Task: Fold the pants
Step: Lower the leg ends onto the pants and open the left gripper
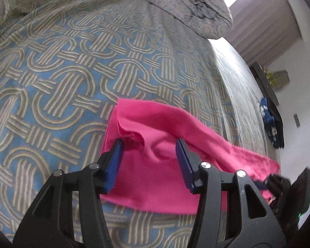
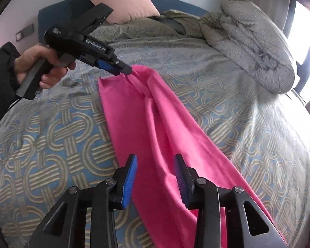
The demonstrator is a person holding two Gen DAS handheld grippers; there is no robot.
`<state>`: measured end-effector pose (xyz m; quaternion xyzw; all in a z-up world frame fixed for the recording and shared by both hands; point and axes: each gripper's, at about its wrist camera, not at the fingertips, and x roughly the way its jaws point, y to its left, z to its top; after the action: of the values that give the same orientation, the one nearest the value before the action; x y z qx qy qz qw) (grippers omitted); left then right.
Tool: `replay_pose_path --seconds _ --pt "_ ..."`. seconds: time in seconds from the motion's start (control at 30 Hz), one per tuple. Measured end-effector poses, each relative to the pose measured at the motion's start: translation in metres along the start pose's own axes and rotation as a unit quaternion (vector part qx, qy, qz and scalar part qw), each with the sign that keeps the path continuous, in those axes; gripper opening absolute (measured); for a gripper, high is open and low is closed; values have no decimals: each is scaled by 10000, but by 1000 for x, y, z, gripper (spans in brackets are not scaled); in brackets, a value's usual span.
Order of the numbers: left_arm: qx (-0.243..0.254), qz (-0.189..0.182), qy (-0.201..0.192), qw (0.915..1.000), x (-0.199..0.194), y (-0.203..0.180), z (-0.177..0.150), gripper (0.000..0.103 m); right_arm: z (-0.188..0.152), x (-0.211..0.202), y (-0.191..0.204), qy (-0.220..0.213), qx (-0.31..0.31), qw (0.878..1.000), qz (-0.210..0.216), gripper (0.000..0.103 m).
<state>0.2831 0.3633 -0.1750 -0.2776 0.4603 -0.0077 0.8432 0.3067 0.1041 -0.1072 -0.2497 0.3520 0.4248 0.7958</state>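
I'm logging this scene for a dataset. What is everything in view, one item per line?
pants: one, pink, stretched along the bedspread
bedspread: one, blue with beige loops, covering the bed
duvet: one, grey, bunched at the far side
pillow: one, pink, against the headboard
headboard: one, dark blue
left tool: one, black with blue pads, at the pants' far end
right tool: one, open above the pants
left hand: gripping the handle
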Motion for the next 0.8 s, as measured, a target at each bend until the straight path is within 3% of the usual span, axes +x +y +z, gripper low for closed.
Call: replay_pose_path --seconds 0.07,0.13,0.17,0.2,0.4,0.6,0.8 --pt "-103 11 -23 9999 5 0 2 42 2 11 1 80 -54 10000 23 37" --pt "-217 6 -13 9998 10 2 5 8 3 23 1 204 -86 9998 -14 34" --pt "-324 -94 11 9994 12 5 5 8 4 28 2 261 -91 9996 -45 14" --pt "-403 -141 -4 9991 12 7 5 8 5 34 3 347 -97 9993 -120 3" --pt "-675 -438 -176 9966 -2 15 4 7 8 25 -6 176 362 9992 65 2" --pt "-613 -412 -299 9968 -22 15 11 7 13 7 -8 82 490 9984 266 2" --pt "-422 -292 -61 9987 -23 13 13 7 15 1 0 76 388 9983 423 2"
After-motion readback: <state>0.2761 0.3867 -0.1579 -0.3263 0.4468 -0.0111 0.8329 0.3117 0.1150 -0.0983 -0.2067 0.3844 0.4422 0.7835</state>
